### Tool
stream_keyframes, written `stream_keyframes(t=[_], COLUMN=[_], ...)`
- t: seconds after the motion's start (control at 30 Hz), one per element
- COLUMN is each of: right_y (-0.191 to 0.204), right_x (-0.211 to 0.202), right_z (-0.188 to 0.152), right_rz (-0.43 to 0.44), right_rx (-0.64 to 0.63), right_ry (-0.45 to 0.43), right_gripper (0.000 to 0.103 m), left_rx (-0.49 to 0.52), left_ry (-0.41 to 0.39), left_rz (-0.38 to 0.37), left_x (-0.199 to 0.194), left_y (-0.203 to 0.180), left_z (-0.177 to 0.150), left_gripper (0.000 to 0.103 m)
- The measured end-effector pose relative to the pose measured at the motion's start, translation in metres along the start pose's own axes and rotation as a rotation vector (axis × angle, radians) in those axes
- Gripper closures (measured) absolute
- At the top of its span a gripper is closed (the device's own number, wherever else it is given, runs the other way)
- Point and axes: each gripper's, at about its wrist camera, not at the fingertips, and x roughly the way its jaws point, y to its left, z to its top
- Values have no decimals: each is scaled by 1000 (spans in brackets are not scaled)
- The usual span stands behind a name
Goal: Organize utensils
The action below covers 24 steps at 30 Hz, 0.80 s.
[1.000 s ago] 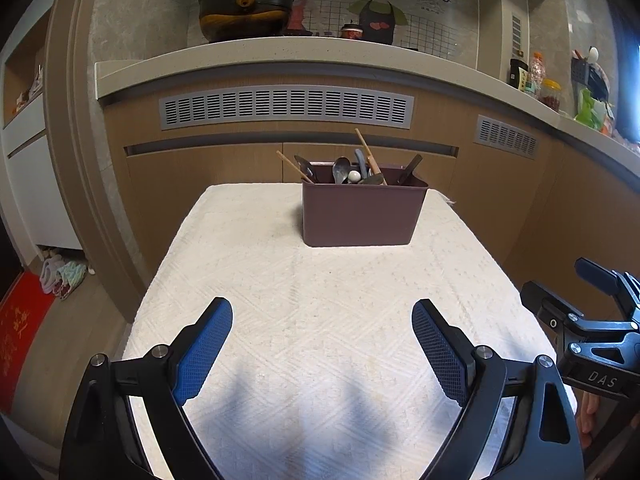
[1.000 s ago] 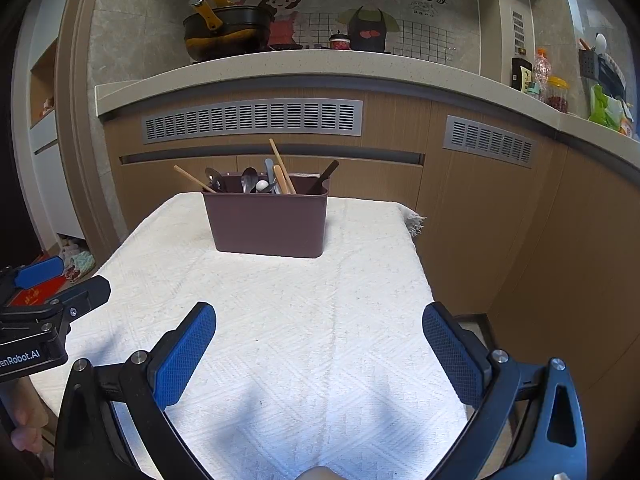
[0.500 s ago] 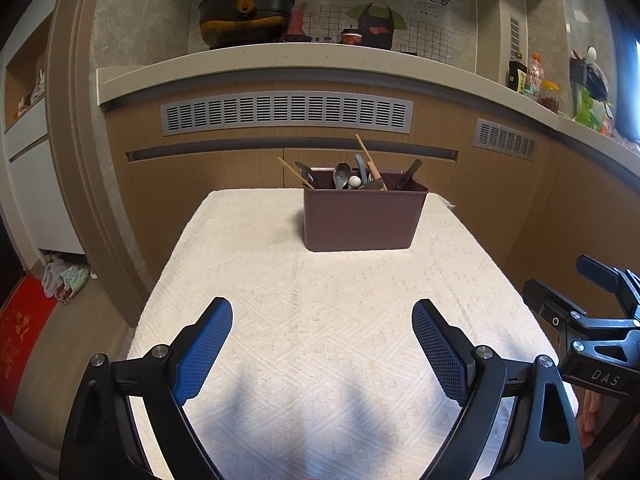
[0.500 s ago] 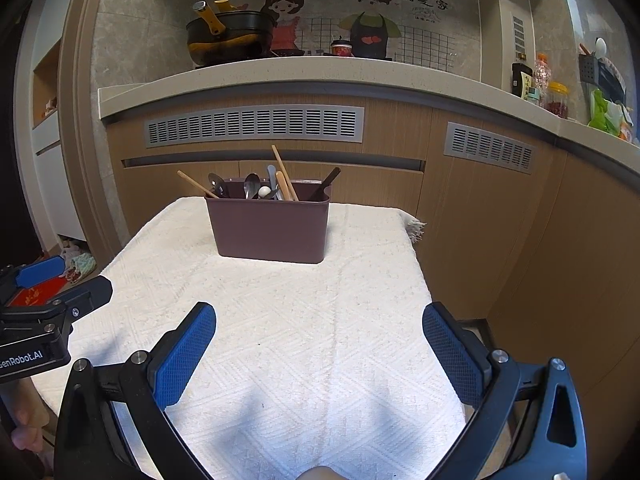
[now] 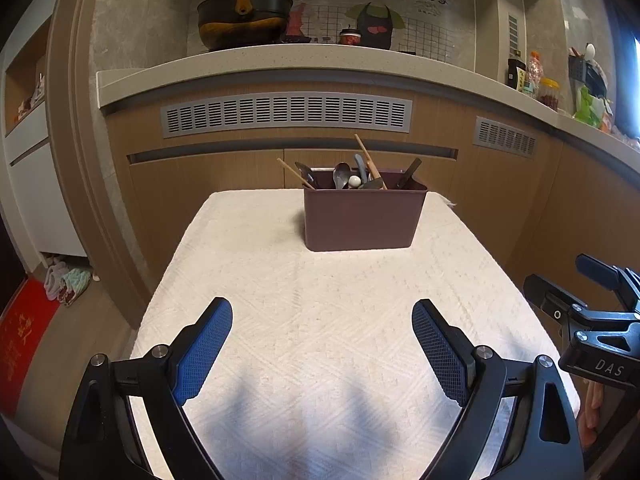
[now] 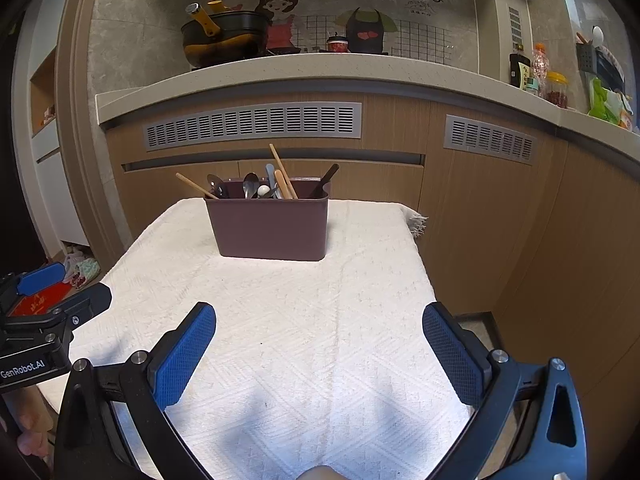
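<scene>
A maroon utensil holder (image 5: 362, 218) stands at the far end of the white-clothed table (image 5: 320, 320). It holds spoons, wooden chopsticks and dark-handled utensils (image 5: 352, 176), all upright or leaning. It also shows in the right wrist view (image 6: 272, 222). My left gripper (image 5: 322, 344) is open and empty above the near part of the table. My right gripper (image 6: 318, 348) is open and empty too, beside the left one; its body shows at the right of the left wrist view (image 5: 592, 320).
A wooden cabinet front with grey vents (image 5: 286, 114) stands just behind the table. A counter above carries a black pot (image 5: 242, 20) and bottles (image 5: 528, 72). Floor with a red mat (image 5: 20, 340) lies to the left.
Both grippers have drawn back and risen slightly, so the holder looks a little lower and farther. Nothing on the table has moved.
</scene>
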Motion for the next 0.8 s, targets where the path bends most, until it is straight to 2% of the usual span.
stream_keyframes(t=[0.8], right_y=[-3], right_x=[-2], right_z=[4], right_rz=[-1], right_rx=[-2], right_ry=[-7], right_gripper=[0], left_rx=[7], left_ry=[-2], left_rz=[1], left_x=[0], left_y=[3], left_z=[0], left_gripper=[12])
